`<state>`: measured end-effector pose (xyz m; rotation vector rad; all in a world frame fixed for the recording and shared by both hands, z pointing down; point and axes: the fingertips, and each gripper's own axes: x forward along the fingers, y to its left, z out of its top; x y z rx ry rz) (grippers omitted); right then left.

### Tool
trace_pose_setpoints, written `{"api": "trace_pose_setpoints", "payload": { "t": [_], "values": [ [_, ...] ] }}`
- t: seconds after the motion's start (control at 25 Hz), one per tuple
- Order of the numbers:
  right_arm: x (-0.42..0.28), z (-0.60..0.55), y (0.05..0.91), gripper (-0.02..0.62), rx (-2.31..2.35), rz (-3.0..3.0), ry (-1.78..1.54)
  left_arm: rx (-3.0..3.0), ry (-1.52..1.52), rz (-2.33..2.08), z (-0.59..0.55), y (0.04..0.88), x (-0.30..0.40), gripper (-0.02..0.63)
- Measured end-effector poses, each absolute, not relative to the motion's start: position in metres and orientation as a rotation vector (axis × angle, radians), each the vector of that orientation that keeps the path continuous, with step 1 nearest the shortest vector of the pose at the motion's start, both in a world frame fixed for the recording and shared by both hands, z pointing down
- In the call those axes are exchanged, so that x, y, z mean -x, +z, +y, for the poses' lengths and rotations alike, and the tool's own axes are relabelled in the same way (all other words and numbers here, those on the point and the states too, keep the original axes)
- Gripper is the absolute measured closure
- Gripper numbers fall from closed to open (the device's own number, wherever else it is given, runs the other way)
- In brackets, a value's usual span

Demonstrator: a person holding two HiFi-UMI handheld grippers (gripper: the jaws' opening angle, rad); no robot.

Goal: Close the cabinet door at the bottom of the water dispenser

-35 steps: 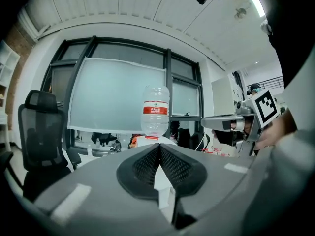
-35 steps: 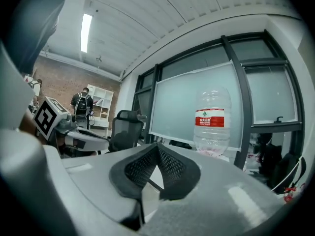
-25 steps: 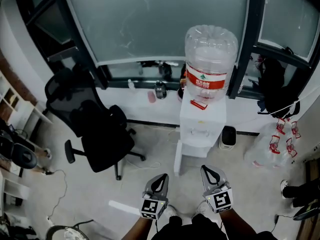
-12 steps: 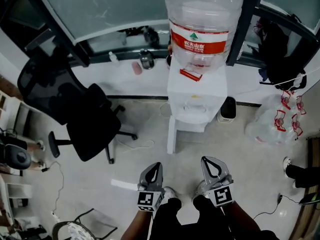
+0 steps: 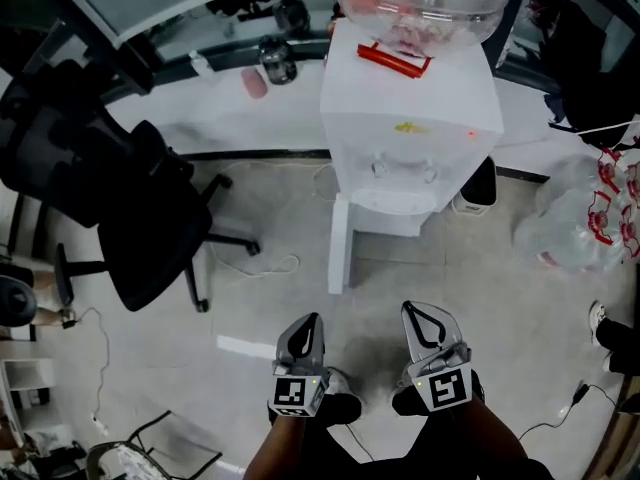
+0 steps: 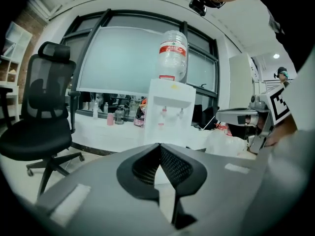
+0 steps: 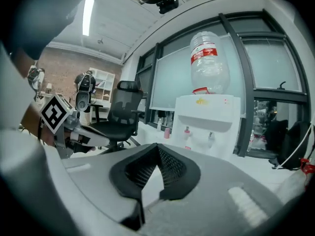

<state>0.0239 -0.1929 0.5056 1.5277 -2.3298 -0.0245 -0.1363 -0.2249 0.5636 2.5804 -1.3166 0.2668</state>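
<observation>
White cabinet door [image 5: 339, 246] hangs open beneath dispenser [image 5: 410, 118].

Left gripper [image 5: 310, 320] and right gripper [image 5: 420, 314] held near, side by side, apart, tips pointing far. Both jaw pairs closed tip to tip, nothing between. Marker cubes face up. Left forearm [image 5: 272, 456] and right forearm [image 5: 487, 440] trail behind.

black office chair [image 5: 110, 198] parked at left, pink cup [image 5: 254, 82] left on the white ledge [image 5: 225, 123], plastic bag [image 5: 580, 230] dumped at right

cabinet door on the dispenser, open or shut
Open: the head view shows the cabinet door swung out from the left front edge of the dispenser, seen edge-on, not flush with the front.
</observation>
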Motion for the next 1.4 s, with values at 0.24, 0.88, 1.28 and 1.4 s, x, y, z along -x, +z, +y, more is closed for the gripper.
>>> {"api": "trace_pose_setpoints", "payload": {
  "t": [0.24,0.88,1.28,1.4],
  "values": [
    [-0.033,-0.23,0.593,0.592,-1.656,-2.464,-0.141,-2.529,0.172,-1.332,-0.248,0.667,0.119,0.588],
    [-0.025,-0.241,0.718,0.592,-1.621,-2.573,-0.234,-2.681,0.127,-1.367,-0.247,0.78,0.12,0.588],
    [-0.019,-0.247,0.731,0.591,-1.535,-2.562,-0.265,-2.715,0.155,-1.323,-0.255,0.802,0.106,0.276],
    [-0.022,-0.248,0.733,0.591,-1.558,-2.56,-0.257,-2.737,0.176,-1.286,-0.258,0.808,0.099,0.278]
  ]
}}
